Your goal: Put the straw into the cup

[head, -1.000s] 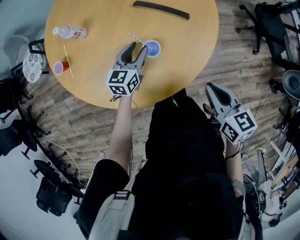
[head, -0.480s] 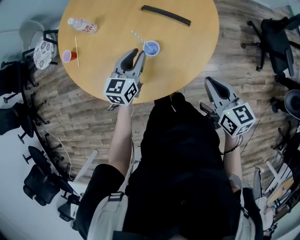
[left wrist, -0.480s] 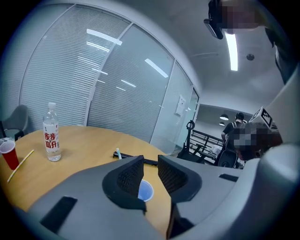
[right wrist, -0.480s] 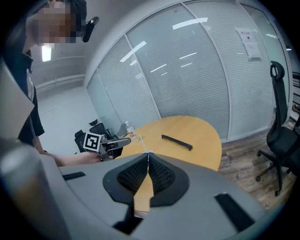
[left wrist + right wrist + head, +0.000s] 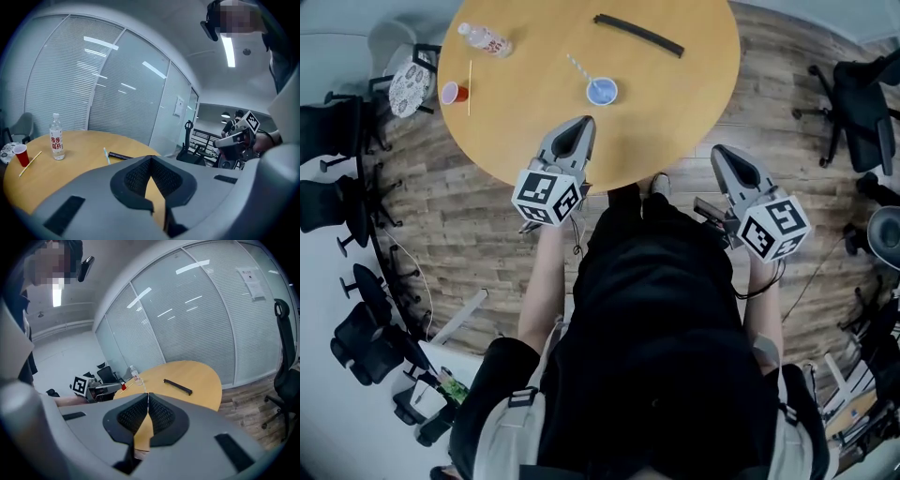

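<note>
The water bottle (image 5: 56, 138) label bears red characters 步步高升

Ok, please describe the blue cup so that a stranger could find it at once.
On the round wooden table, look near the middle, on the person's side of the long black bar. The blue cup stands there alone with a striped straw leaning out of it; the red cup stands far left, near the bottle.

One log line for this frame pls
straw: in cup | left gripper: just closed, empty | right gripper: shut, empty
</note>
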Demonstrator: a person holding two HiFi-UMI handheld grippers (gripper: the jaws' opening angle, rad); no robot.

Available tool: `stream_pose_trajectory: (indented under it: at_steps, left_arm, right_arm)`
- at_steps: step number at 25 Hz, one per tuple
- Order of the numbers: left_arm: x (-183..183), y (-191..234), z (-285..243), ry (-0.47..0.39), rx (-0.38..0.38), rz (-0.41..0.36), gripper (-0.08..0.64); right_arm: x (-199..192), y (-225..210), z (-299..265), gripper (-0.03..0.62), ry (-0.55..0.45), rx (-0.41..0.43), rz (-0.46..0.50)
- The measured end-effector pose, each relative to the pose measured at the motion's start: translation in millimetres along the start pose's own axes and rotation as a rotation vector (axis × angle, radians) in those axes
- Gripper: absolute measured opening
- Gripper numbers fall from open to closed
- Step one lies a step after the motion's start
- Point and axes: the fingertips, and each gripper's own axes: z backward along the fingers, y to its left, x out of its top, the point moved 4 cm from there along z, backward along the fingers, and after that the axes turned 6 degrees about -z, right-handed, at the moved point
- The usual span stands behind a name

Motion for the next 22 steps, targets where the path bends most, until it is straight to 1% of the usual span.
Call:
stream_pose_trajectory:
  at_steps: [5,9,12,14,16,22]
  left_arm:
    - [1,-31,16,0.024,0.024,-0.027,0.012]
    - [-12,-59,54,0.036,0.035,0.014,0.012]
    - [-22,-75,66,0.031,0.035,0.056,0.012]
    - [-26,-82,85,0.019,0.032,0.081,0.012]
    - [-26,-88,98,0.005,0.025,0.089,0.012]
    - [-11,-104,82,-0.041,-0.026,0.073,0.012]
  right_arm:
    - [-6,-11,3,0.018,0.028,0.048,0.005]
    - [-27,-5,5,0.018,0.076,0.082,0.004]
    - [-33,-11,5,0.018,0.092,0.087,0.009]
    - [-37,3,8,0.018,0.096,0.093,0.018]
    - [-41,17,10,0.018,0.098,0.1,0.033]
    - [-33,13,16,0.018,0.064,0.094,0.049]
